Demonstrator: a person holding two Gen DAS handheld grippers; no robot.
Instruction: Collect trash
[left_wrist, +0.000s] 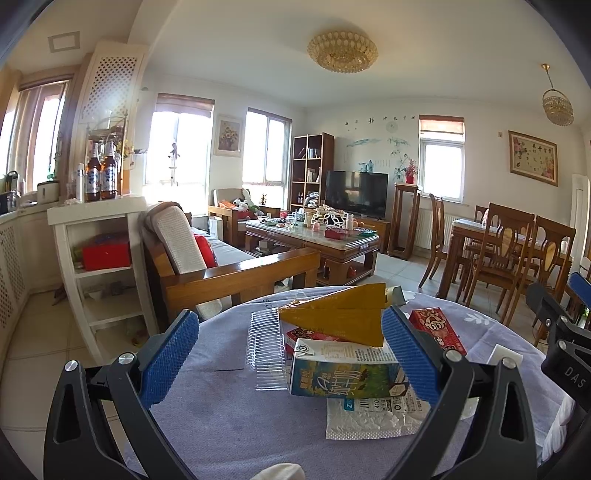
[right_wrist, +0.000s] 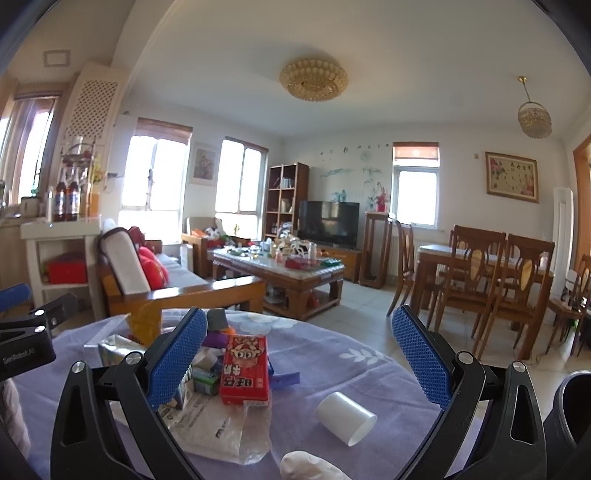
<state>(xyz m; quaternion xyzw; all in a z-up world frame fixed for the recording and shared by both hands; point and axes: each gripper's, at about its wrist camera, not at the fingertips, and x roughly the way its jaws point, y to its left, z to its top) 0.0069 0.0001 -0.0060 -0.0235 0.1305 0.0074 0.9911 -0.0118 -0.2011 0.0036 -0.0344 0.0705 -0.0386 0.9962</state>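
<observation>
While both hand-held grippers (left_wrist: 291, 354) (right_wrist: 299, 363) gape, level over table (right_wrist: 332, 354).

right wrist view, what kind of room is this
Most likely a lived-in home's combined living and dining room: a wooden sofa faces a cluttered coffee table and a television, with a dining table and chairs to the right.
</observation>
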